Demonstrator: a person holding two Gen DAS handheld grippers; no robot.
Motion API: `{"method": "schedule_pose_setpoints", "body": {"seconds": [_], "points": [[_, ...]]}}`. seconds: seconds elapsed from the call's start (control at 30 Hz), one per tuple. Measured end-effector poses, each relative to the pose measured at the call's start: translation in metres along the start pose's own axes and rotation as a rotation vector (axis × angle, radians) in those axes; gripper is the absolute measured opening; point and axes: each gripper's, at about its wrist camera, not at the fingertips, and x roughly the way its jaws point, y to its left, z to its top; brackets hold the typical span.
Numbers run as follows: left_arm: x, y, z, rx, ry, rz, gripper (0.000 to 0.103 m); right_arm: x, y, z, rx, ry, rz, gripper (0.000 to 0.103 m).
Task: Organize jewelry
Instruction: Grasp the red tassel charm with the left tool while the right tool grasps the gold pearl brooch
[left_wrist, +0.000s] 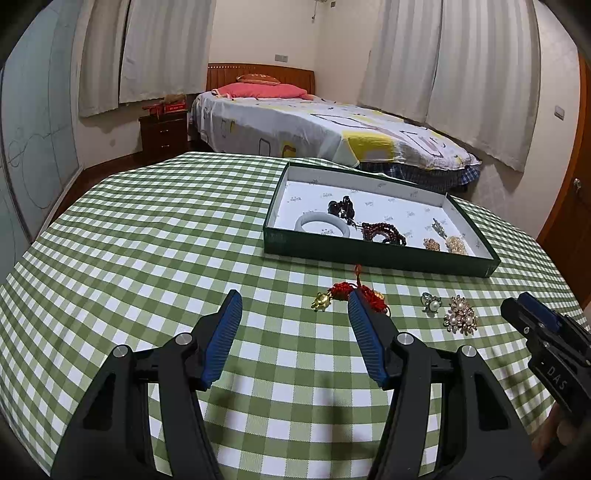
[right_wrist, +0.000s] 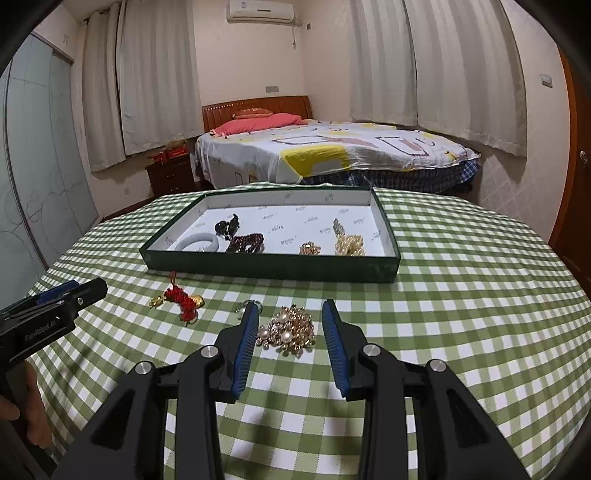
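A dark green box tray (left_wrist: 369, 254) (right_wrist: 273, 267) with a white lining holds a pale bangle (left_wrist: 321, 226) (right_wrist: 197, 242), dark red beads (left_wrist: 382, 232) (right_wrist: 245, 242) and gold pieces (right_wrist: 349, 246). On the cloth in front lie a red knot charm with gold ends (left_wrist: 341, 291) (right_wrist: 181, 297), a pearl ring (left_wrist: 431, 303) (right_wrist: 243, 307) and a pearl-and-gold brooch (left_wrist: 461, 315) (right_wrist: 290, 330). My left gripper (left_wrist: 293, 301) is open and empty, its right finger just before the charm. My right gripper (right_wrist: 290, 310) is open with the brooch between its fingers.
The round table has a green checked cloth (left_wrist: 166, 240) (right_wrist: 461, 295). A bed (left_wrist: 314, 125) stands behind it, with a nightstand (left_wrist: 162, 133) to its left and curtains around. The right gripper also shows at the right edge of the left wrist view (left_wrist: 546, 332).
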Motion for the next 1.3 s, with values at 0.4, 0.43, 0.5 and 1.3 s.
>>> {"method": "schedule_pose_setpoints", "body": {"seconds": [0.4,0.43,0.5,1.3], "points": [[0.018,0.005,-0.001,-0.012,0.041,0.011,0.058,0.027,0.005,0.005,0.002,0.077,-0.011,0.045],[0.019,0.005,-0.001,-0.012,0.044,0.012,0.058,0.029,0.005,0.007,0.002,0.084,-0.013,0.047],[0.022,0.005,-0.002,-0.010,0.053,0.014,0.058,0.037,0.005,0.010,-0.004,0.116,-0.023,0.051],[0.058,-0.010,0.008,0.011,0.168,-0.021,0.062,0.068,-0.002,0.010,0.008,0.265,0.029,0.028]]}}
